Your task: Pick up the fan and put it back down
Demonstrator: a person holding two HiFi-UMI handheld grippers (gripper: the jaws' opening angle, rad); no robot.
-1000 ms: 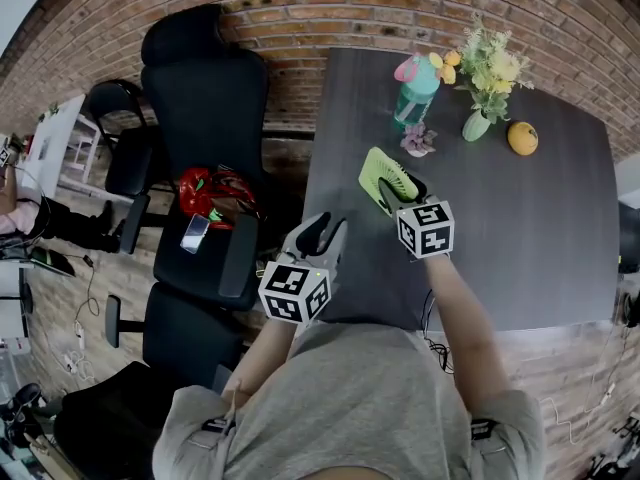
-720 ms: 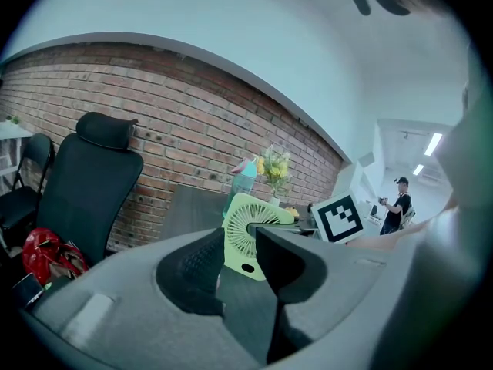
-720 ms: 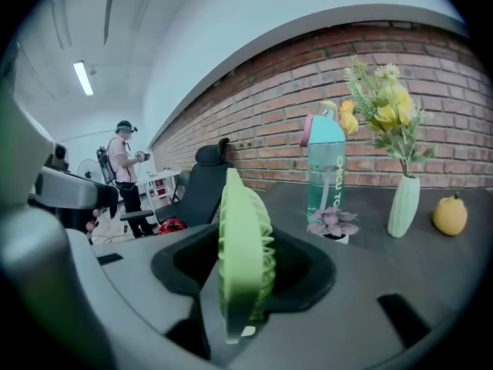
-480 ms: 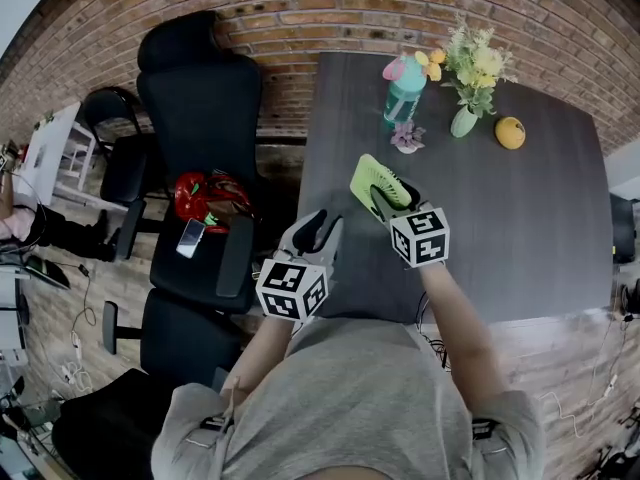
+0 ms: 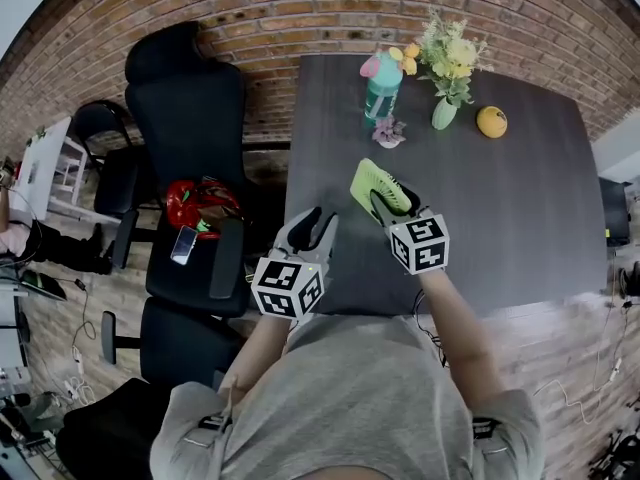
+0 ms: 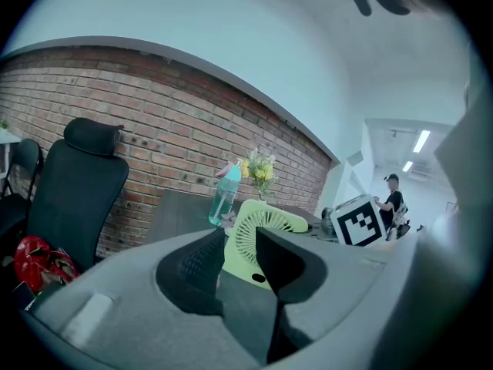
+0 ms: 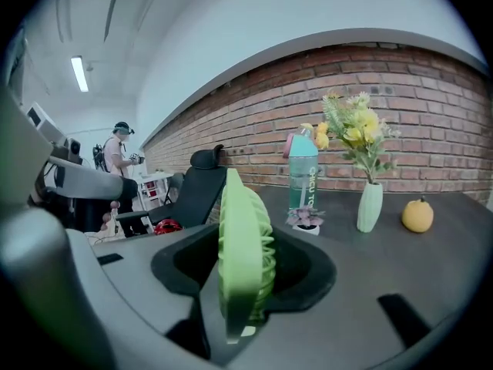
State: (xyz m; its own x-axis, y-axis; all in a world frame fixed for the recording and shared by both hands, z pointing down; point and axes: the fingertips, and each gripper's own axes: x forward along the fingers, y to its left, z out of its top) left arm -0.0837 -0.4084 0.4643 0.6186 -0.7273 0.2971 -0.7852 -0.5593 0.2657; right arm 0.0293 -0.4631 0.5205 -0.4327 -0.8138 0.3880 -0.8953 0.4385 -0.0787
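Note:
A light green hand fan (image 5: 372, 183) is held above the dark table (image 5: 520, 228), near its front left part. My right gripper (image 5: 392, 200) is shut on it, and in the right gripper view the fan (image 7: 243, 237) stands edge-on between the two black pads of that gripper (image 7: 246, 267). My left gripper (image 5: 308, 230) hovers over the table's left front corner, beside the fan and apart from it. In the left gripper view its jaws (image 6: 235, 249) stand open with nothing between them, and the fan's grille (image 6: 258, 237) shows beyond the gap.
At the table's back stand a teal bottle (image 5: 379, 86), a small pink plant (image 5: 389, 131), a vase of yellow flowers (image 5: 443, 113) and an orange (image 5: 491, 121). Left of the table are black office chairs (image 5: 185, 108); one carries a red bag (image 5: 200, 206) and a phone (image 5: 182, 245).
My right gripper has drawn back a little toward the table's front edge and risen with the fan still in it. The left gripper has shifted slightly. The head view has swung.

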